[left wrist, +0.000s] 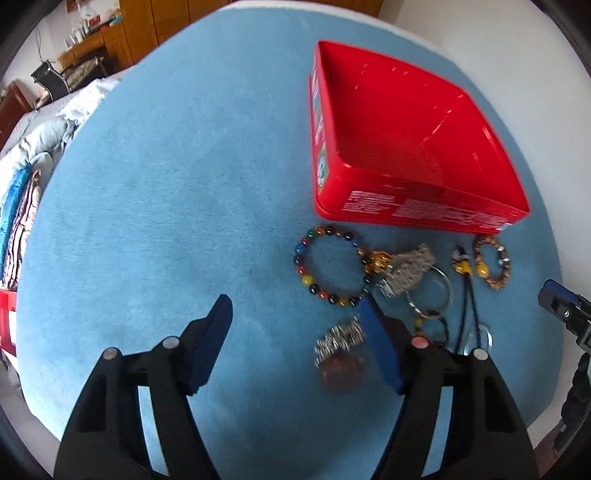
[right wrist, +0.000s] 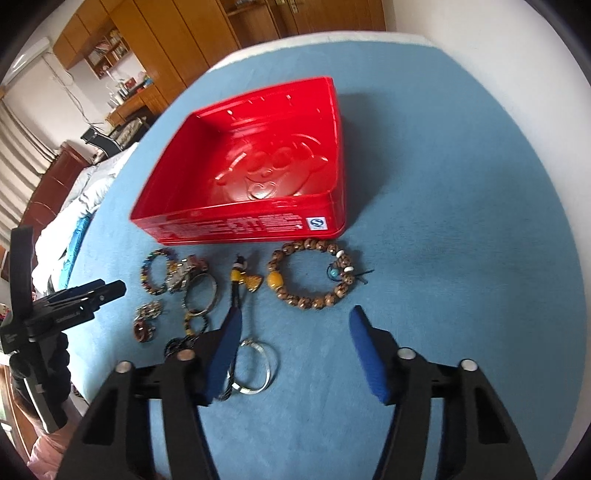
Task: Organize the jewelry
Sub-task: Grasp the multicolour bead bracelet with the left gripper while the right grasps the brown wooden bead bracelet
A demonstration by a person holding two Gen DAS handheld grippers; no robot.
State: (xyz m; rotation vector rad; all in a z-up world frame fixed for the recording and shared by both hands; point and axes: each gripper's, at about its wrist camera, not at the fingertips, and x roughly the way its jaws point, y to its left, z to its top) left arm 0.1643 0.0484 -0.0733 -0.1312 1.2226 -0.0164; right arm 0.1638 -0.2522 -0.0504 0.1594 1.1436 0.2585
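Both my tongs stand part-open, holding nothing. My left gripper [left wrist: 295,321] hangs beside the multicoloured bracelet [left wrist: 330,267]; my right gripper [right wrist: 295,332] just short of the wooden bracelet [right wrist: 312,275]. The red tin [right wrist: 332,155] waits beyond, empty, ready for jewelry.

A blue cloth [right wrist: 461,221] is covering the table. Behind it, wooden cabinets [right wrist: 192,33] are lining the far wall, with a bookshelf [right wrist: 107,50] set among them. A cluttered desk [left wrist: 86,44] is standing below, a black chair [left wrist: 50,79] is sitting beside it, and rumpled bedding [left wrist: 44,136] is lying along the left.
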